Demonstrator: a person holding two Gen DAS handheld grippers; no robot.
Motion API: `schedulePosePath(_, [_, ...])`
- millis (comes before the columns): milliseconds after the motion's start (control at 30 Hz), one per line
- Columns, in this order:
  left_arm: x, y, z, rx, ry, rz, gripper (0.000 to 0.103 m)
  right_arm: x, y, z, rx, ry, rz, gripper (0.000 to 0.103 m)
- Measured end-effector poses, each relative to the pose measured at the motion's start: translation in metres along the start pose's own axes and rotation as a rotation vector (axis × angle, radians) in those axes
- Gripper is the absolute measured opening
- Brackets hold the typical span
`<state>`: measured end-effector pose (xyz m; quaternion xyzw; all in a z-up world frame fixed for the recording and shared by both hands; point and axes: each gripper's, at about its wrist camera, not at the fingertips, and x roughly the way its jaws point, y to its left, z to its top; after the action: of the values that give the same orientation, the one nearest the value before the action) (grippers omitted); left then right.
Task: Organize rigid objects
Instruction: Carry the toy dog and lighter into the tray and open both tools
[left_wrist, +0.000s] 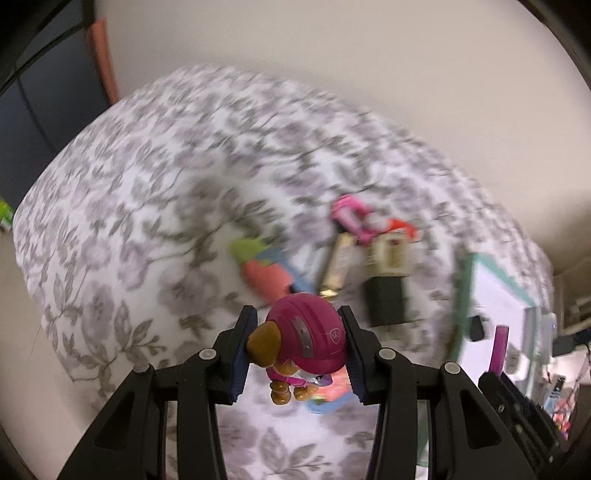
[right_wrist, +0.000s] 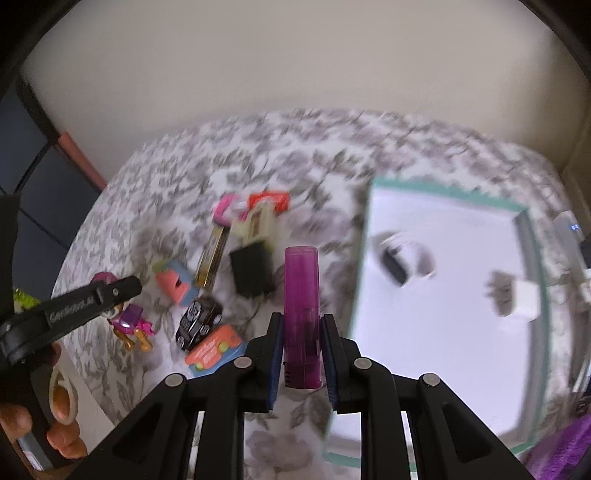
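My left gripper (left_wrist: 299, 343) is shut on a toy dog figure (left_wrist: 306, 336) with a magenta helmet, lifted off the floral cloth (left_wrist: 129, 192). Its pads press the helmet and an ear. From the right wrist view, that left gripper (right_wrist: 122, 295) and the figure (right_wrist: 129, 325) hang at the left. My right gripper (right_wrist: 303, 332) is shut on a purple translucent tube (right_wrist: 301, 295), upright between its pads. A white tray with a teal rim (right_wrist: 443, 190) lies to the right and holds a black-and-white item (right_wrist: 397, 260) and a white cube (right_wrist: 526, 301).
On the cloth lie a black toy car (right_wrist: 197, 319), an orange bus (right_wrist: 216, 349), an orange-and-blue piece (right_wrist: 173, 284), a gold bar (right_wrist: 212, 258), a black block (right_wrist: 253, 273), a pink item (right_wrist: 225, 208) and a red box (right_wrist: 269, 201). A hand (right_wrist: 62, 435) is at the lower left.
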<state>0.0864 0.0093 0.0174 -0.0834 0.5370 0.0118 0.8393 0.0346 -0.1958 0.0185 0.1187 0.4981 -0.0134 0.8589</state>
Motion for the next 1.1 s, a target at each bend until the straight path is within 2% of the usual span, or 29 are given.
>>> schedulePosePath(267, [-0.032,-0.084,-0.017,0.192,-0.088,-0.105,0.046,-0.056,-0.057,0.016,0.118,-0.117,-0.087,0.021])
schedulePosePath(500, [-0.031,-0.142,-0.044,0.350,-0.068,-0.178,0.046,-0.078,-0.105,0.016,0.194,-0.142,-0.196,0.021])
schedulePosePath(667, [-0.024,-0.165,-0.065,0.425,-0.030,-0.223,0.046,-0.078,-0.140,0.010,0.265,-0.109,-0.248,0.021])
schedulePosePath(900, [0.001,-0.183,-0.084,0.468,0.070,-0.268,0.046,-0.052,-0.170,-0.006,0.320,-0.001,-0.281,0.021])
schedulePosePath(1100, [0.022,-0.200,-0.101,0.523,0.118,-0.241,0.046,-0.018,-0.180,-0.020,0.339,0.096,-0.275,0.021])
